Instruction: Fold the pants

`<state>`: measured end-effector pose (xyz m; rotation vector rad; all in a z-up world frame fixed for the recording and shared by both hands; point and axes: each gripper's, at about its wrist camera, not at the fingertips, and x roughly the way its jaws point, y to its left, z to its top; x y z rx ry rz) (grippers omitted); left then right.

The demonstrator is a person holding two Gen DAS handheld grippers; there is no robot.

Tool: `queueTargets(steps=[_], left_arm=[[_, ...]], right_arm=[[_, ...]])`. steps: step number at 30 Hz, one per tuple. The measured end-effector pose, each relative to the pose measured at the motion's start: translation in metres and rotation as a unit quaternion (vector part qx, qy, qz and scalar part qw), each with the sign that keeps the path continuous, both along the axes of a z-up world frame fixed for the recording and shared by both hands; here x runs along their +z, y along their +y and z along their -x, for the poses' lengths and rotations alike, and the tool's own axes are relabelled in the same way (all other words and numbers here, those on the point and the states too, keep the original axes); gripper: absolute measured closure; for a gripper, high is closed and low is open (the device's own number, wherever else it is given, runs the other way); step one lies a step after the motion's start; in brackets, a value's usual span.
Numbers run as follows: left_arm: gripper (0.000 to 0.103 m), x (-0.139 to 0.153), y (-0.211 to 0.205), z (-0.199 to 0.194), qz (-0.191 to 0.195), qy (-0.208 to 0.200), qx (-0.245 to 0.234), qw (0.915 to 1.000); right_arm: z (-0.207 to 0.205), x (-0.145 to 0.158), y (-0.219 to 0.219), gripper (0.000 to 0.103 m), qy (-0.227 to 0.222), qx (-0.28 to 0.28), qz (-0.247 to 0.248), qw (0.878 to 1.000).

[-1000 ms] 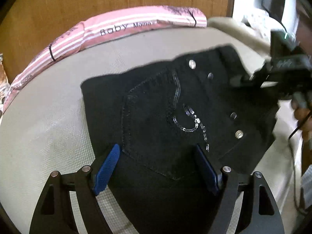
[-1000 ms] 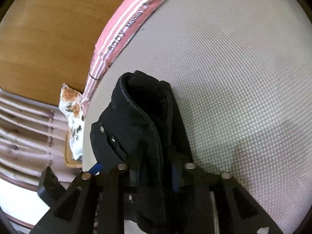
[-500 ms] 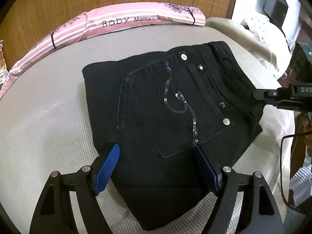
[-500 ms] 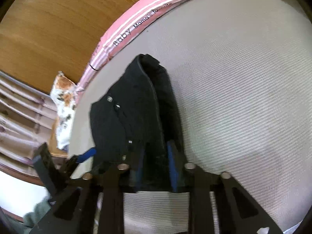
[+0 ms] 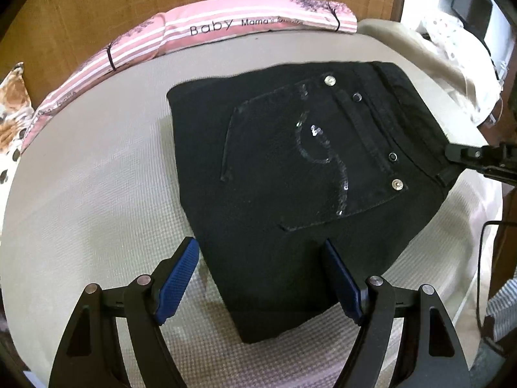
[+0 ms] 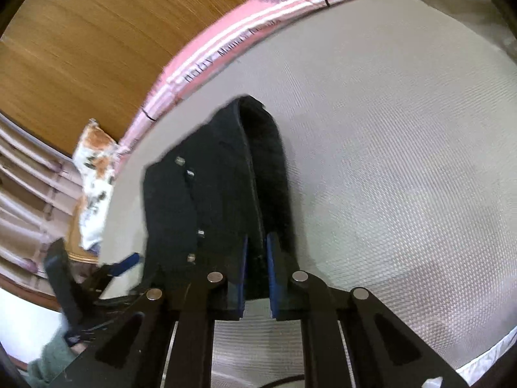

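The black pants (image 5: 290, 174) lie folded on the beige bed (image 5: 90, 194), back pocket with sequin swirl and metal studs facing up. My left gripper (image 5: 258, 258) is open, its blue pads straddling the near folded edge without closing on it. My right gripper (image 6: 257, 252) is shut on the pants' waistband edge (image 6: 255, 194), which runs away between its blue pads. In the left wrist view the right gripper's tip (image 5: 465, 155) shows at the waistband corner at right. The left gripper (image 6: 122, 265) shows at the lower left of the right wrist view.
A pink striped "Baby" bolster (image 5: 210, 29) lies along the bed's far edge against a wooden headboard (image 5: 97, 6). A floral cushion (image 5: 13, 110) sits at far left. White bedding (image 5: 452, 51) and a cable (image 5: 484, 258) are at the right edge.
The pants came down from a lifted, bunched state and now lie flat on the bed. The left gripper stayed open; the right stayed clamped on the waistband.
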<state>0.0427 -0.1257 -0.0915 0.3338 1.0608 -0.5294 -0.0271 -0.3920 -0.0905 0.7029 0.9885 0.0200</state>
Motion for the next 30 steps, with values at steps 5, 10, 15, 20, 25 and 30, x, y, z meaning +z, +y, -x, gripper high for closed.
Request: queueTargets(steps=[5, 10, 15, 20, 25, 30], left_arm=[[0.025, -0.008, 0.002, -0.004, 0.002, 0.017, 0.008, 0.9998], [0.025, -0.008, 0.000, -0.001, -0.004, 0.010, 0.006, 0.9999], [0.025, -0.007, 0.001, 0.000, 0.000, 0.010, 0.008, 0.9999], [0.025, 0.000, 0.006, -0.003, 0.017, 0.008, 0.012, 0.9997], [0.025, 0.030, 0.017, -0.015, 0.062, -0.027, 0.026, 0.9974], [0.025, 0.048, 0.020, -0.048, 0.094, -0.045, 0.053, 0.9931]], right_arm=[[-0.004, -0.010, 0.001, 0.093, 0.013, 0.005, 0.012, 1.000], [-0.002, -0.010, 0.000, 0.093, 0.013, 0.001, 0.005, 1.000], [-0.001, -0.011, 0.001, 0.085, 0.015, -0.003, 0.005, 1.000], [-0.001, -0.008, -0.001, 0.078, 0.023, -0.009, 0.009, 1.000], [-0.002, 0.017, -0.005, 0.077, 0.010, -0.012, 0.048, 0.999], [-0.023, 0.048, -0.002, 0.077, -0.027, 0.009, 0.101, 0.994]])
